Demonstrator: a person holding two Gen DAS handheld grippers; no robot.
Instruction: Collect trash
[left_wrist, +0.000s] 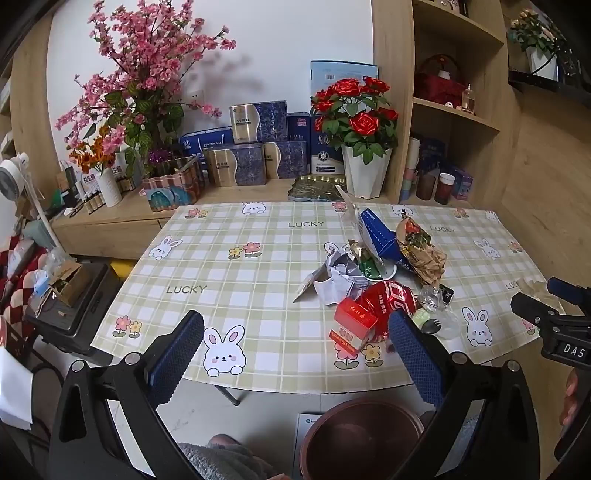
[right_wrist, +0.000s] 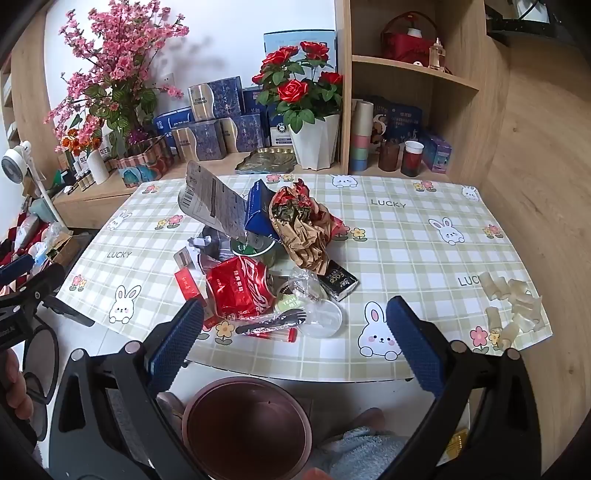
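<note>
The trash pile (right_wrist: 266, 258) sits in the middle of the worktop (right_wrist: 424, 236), ahead of both grippers and a bit above the brown bin (right_wrist: 243, 428) on the floor. The right gripper (right_wrist: 295, 332) is nearer, its jaws wide apart and empty over the black spoon (right_wrist: 273, 323), which lies sideways. The left gripper (left_wrist: 295, 347) is empty and wide too. Flowers and boxes fill the shelf behind.

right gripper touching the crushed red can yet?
Apart. The right wrist view shows the right gripper open and empty above the table's near edge, its left finger short of the crushed red can, with tablecloth visible between.
</note>
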